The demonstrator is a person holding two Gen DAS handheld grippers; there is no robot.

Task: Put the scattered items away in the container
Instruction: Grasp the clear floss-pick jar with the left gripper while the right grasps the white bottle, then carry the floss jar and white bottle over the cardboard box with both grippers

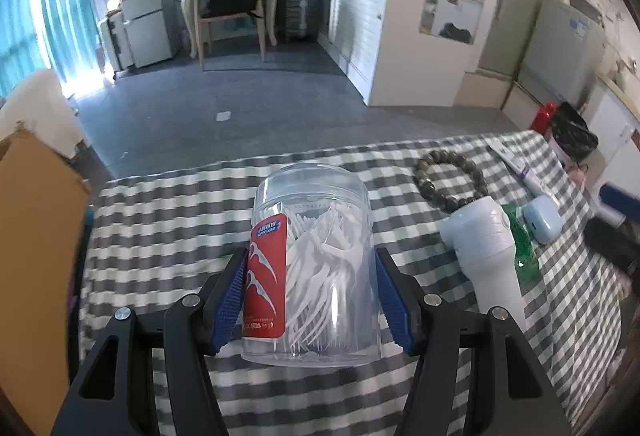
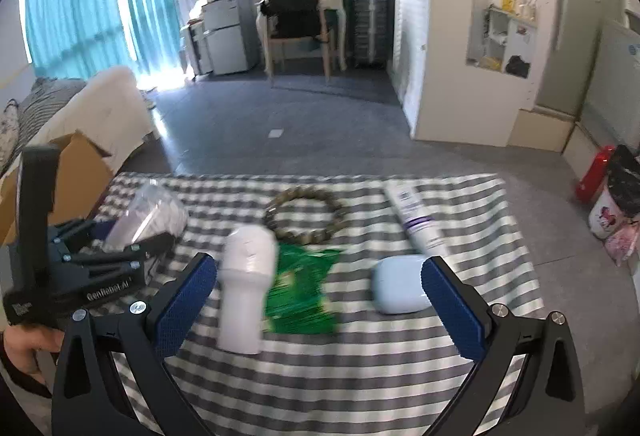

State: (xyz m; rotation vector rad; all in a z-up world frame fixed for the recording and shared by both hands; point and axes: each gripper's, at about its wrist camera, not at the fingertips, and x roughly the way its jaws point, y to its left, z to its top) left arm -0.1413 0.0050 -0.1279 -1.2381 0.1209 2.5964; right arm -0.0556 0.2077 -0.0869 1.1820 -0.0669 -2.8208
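My left gripper (image 1: 310, 256) is shut on a clear plastic jar of white floss picks (image 1: 316, 268) with a red label, held over the checked tablecloth (image 1: 168, 220). The jar also shows in the right wrist view (image 2: 148, 216), in the left gripper (image 2: 132, 240). My right gripper (image 2: 320, 276) is open and empty above a white and pale blue handheld device (image 2: 246, 284), a green packet (image 2: 300, 288) and a pale blue earbud case (image 2: 398, 286). A bead bracelet (image 2: 304, 212) and a white tube (image 2: 418, 220) lie farther back. A cardboard box (image 1: 36, 256) stands at the table's left.
The table's far edge drops to a grey floor. A white sofa (image 2: 96, 108) stands left of the box. A red bottle (image 2: 594, 174) and a black-lined bin (image 2: 624, 176) stand on the floor at the right.
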